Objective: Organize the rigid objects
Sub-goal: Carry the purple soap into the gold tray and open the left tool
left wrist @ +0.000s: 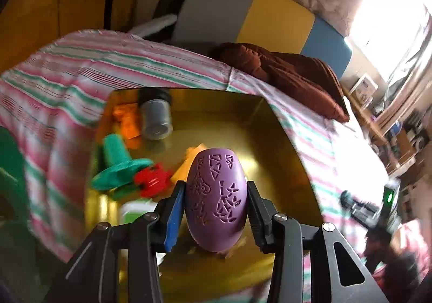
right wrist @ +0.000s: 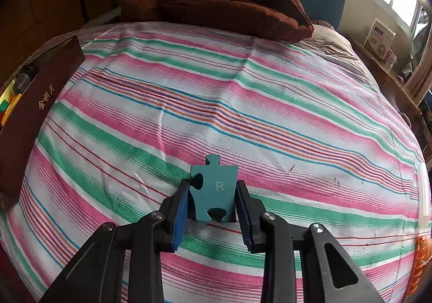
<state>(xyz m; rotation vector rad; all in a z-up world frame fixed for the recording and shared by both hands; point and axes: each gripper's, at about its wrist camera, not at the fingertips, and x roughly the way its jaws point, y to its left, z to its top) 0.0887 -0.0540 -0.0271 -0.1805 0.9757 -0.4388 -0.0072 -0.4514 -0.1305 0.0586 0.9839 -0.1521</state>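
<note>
My left gripper point(left wrist: 216, 189) is shut on a purple egg-shaped piece point(left wrist: 216, 200) with cut-out patterns and holds it over a gold-lined box point(left wrist: 272, 141). In the box lie a grey cylinder point(left wrist: 156, 119), a green funnel-shaped piece point(left wrist: 118, 165), a red piece point(left wrist: 152, 181), a yellow-orange star point(left wrist: 189, 160) and orange blocks point(left wrist: 129, 122). My right gripper point(right wrist: 213, 187) is shut on a teal puzzle piece point(right wrist: 216, 189) marked "R" and holds it above the striped bedsheet point(right wrist: 243, 114).
The box shows in the right wrist view as a dark brown wall point(right wrist: 40, 103) at far left. A brown pillow point(right wrist: 243, 14) lies at the head of the bed. An orange object point(right wrist: 421, 262) sits at the right edge. A shelf point(right wrist: 383, 60) runs along the window.
</note>
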